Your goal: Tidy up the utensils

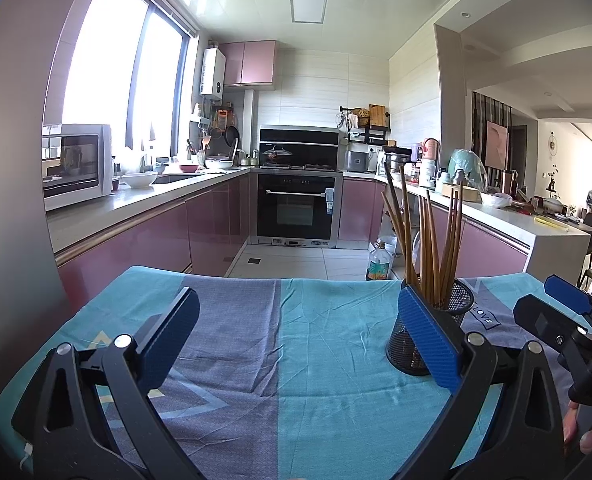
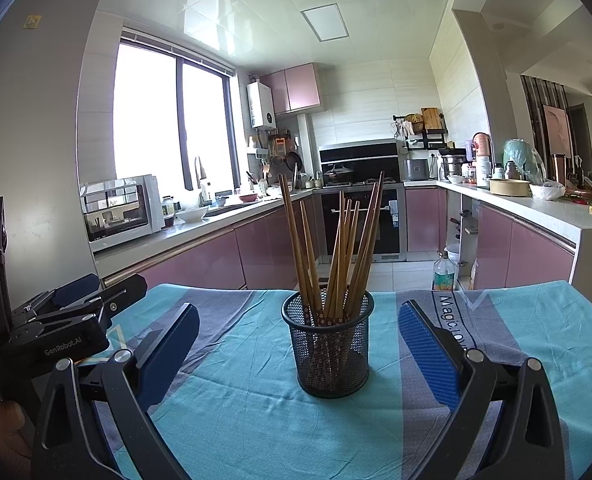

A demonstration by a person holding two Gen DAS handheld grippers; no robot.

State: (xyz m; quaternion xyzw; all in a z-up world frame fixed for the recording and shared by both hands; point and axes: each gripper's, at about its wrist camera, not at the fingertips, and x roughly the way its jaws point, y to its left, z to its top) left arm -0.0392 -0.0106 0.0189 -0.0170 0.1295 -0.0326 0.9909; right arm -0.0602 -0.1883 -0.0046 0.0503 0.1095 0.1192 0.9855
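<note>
A black mesh holder (image 2: 327, 344) stands upright on the blue and grey tablecloth (image 2: 240, 400), with several brown wooden chopsticks (image 2: 341, 248) standing in it, tips fanned upward. My right gripper (image 2: 297, 320) is open, and the holder sits just ahead, between the lines of its blue fingers (image 2: 427, 356). My left gripper (image 1: 299, 312) is open over bare cloth, with nothing between its fingers. In the left wrist view the holder (image 1: 427, 328) stands partly behind the right finger (image 1: 427, 340). Each gripper appears at the edge of the other's view.
The cloth-covered table (image 1: 327, 380) ends at a far edge before the kitchen floor. A plastic bottle (image 1: 379, 262) stands on the floor beyond it. Pink cabinets, an oven (image 1: 296, 208) and crowded counters lie farther back. A tall grey fridge (image 2: 36, 120) rises at left.
</note>
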